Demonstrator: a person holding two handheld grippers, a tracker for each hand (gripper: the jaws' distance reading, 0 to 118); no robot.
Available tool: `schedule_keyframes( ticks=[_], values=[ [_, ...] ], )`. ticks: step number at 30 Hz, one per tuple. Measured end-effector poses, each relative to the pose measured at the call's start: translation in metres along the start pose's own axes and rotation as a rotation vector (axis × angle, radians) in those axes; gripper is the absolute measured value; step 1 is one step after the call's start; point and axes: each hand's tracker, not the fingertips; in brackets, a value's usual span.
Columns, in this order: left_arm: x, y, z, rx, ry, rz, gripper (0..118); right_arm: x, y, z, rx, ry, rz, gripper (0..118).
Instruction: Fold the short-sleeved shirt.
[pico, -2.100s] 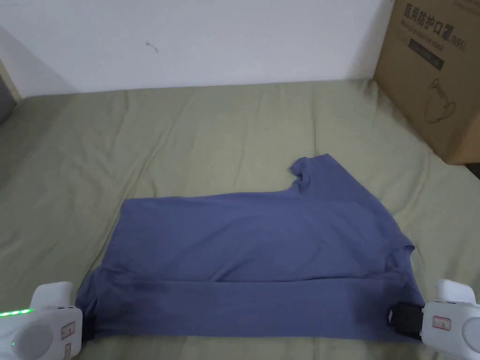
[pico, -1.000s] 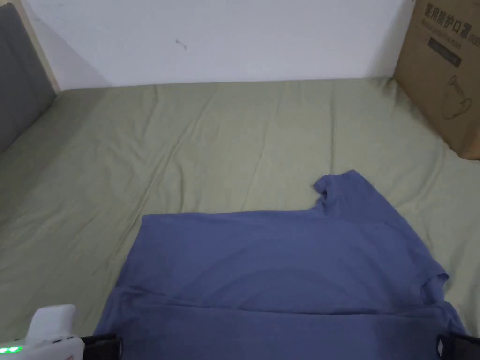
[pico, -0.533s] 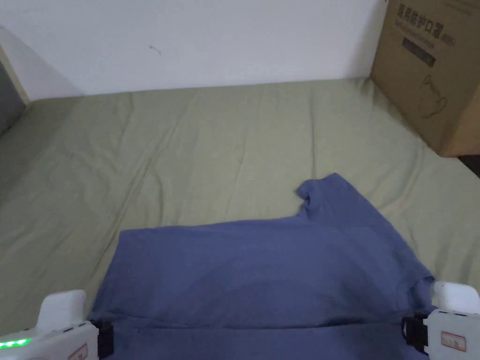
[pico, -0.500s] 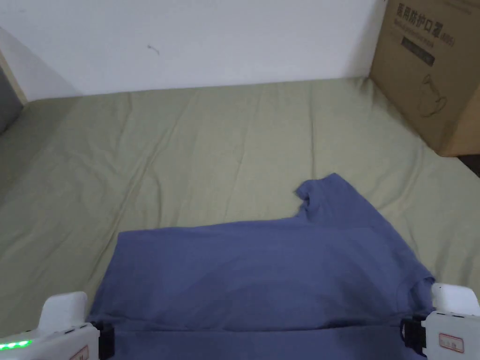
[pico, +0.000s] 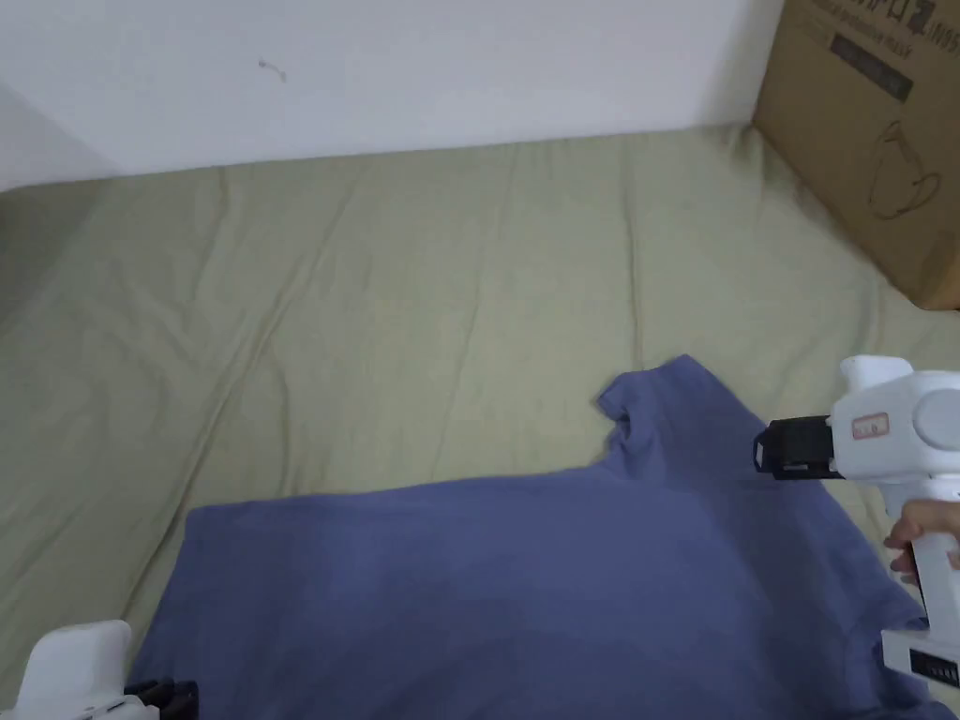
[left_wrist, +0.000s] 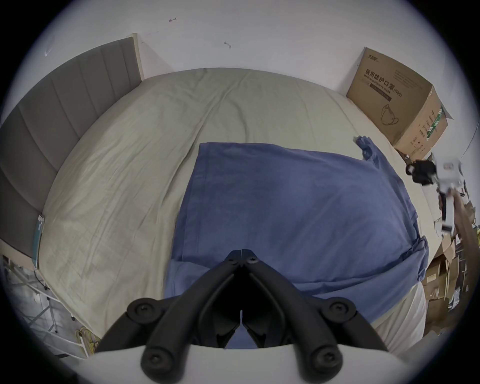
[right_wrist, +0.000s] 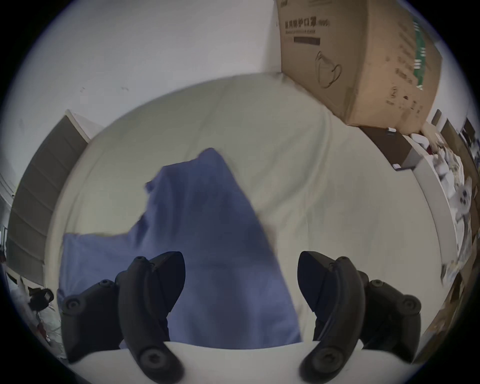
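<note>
In the head view we've got the blue shirt (pico: 525, 581) lying on the green bed sheet (pico: 422, 309), and our right gripper (pico: 764, 450) up over its sleeve. Left gripper view: the left gripper (left_wrist: 241, 251) has its jaws together over the shirt's near edge. Right gripper view: jaws wide apart, holding nothing.

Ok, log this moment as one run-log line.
left gripper: shut, at shirt hem | right gripper: open, above sleeve | bed sheet
</note>
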Motion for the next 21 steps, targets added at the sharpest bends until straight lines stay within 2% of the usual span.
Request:
schedule_keyframes(
  ticks=[2, 4, 6, 7, 9, 10, 11, 12, 13, 14, 15, 16, 18, 21],
  values=[
    [-0.001, -0.002, -0.007, -0.018, 0.003, -0.004, 0, 0.000, 0.009, -0.027, -0.069, -0.055, -0.018, 93],
    [-0.002, -0.002, -0.010, -0.027, 0.009, -0.001, 0, 0.000, 0.007, -0.048, -0.106, -0.032, 0.039, 90],
    [-0.005, -0.003, -0.012, -0.032, 0.013, 0.003, 0, -0.004, 0.002, -0.061, -0.151, -0.076, 0.084, 87],
    [-0.007, -0.002, -0.013, -0.039, 0.021, 0.005, 0, -0.005, 0.000, -0.057, -0.118, -0.059, 0.059, 84],
    [-0.009, -0.001, -0.012, -0.035, 0.023, 0.004, 0, -0.007, 0.001, -0.049, -0.103, -0.061, 0.063, 65],
    [-0.010, 0.002, -0.012, -0.032, 0.024, 0.004, 0, -0.008, 0.001, -0.045, -0.095, -0.060, 0.076, 46],
    [-0.012, 0.006, -0.013, -0.021, 0.027, 0.010, 1, -0.008, 0.001, -0.040, -0.086, -0.054, 0.085, 6],
    [-0.015, 0.012, -0.014, -0.013, 0.024, 0.022, 13, -0.009, 0.002, -0.039, -0.083, -0.045, 0.086, 1],
    [-0.017, 0.018, -0.014, -0.013, 0.022, 0.033, 34, -0.011, 0.002, -0.040, -0.092, -0.034, 0.083, 1],
    [-0.020, 0.026, -0.016, -0.021, 0.023, 0.037, 68, -0.013, 0.002, -0.042, -0.100, -0.047, 0.093, 1],
    [-0.021, 0.036, -0.020, -0.022, 0.018, 0.037, 91, -0.015, 0.003, -0.043, -0.102, -0.053, 0.099, 1],
    [-0.023, 0.044, -0.025, -0.007, 0.011, 0.032, 105, -0.015, 0.003, -0.043, -0.107, -0.057, 0.097, 1],
    [-0.028, 0.071, -0.041, 0.011, 0.011, 0.028, 105, -0.011, 0.005, -0.041, -0.111, -0.048, 0.047, 1],
    [-0.035, 0.118, -0.080, 0.000, -0.001, 0.063, 106, -0.007, 0.004, -0.042, -0.109, -0.033, 0.030, 1]
  ],
)
